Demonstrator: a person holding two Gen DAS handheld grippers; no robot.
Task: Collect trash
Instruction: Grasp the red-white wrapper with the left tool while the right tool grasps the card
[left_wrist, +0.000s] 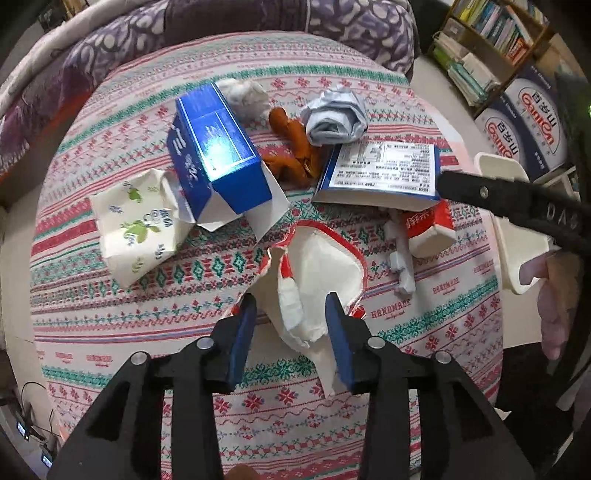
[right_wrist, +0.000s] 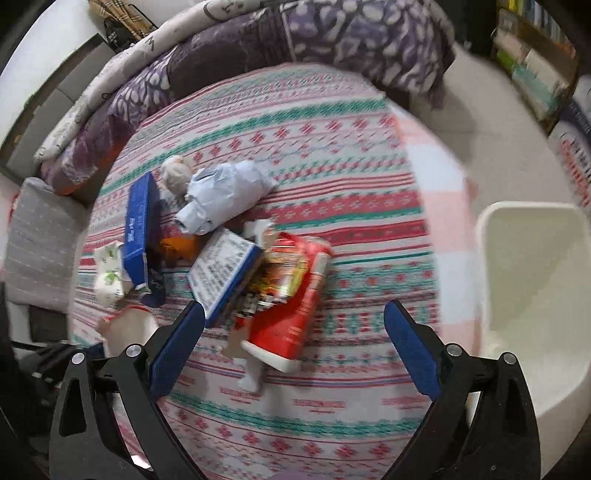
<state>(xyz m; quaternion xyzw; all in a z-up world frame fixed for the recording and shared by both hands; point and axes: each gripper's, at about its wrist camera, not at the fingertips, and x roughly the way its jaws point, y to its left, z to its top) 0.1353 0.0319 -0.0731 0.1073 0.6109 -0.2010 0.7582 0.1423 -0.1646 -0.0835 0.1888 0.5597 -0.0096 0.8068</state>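
My left hand-held gripper (left_wrist: 291, 308) points down at the patterned bench (left_wrist: 147, 369), jaws partly spread, with a torn red-and-white wrapper (left_wrist: 317, 266) between the blue pads (left_wrist: 242, 332); I cannot tell whether they press it. My right hand-held gripper (right_wrist: 293, 328) hangs spread wide over a red carton (right_wrist: 295, 317), gripping nothing. The rest of the trash lies in a cluster on the bench: a blue box (left_wrist: 218, 155), a floral tissue pack (left_wrist: 136, 225), orange peel (left_wrist: 295, 151), crumpled blue paper (left_wrist: 334, 118), a white wad (left_wrist: 245, 94) and a flat printed box (left_wrist: 380, 170) just beside the red carton. A white bin (right_wrist: 532, 266) stands off the bench's right edge, near my right gripper.
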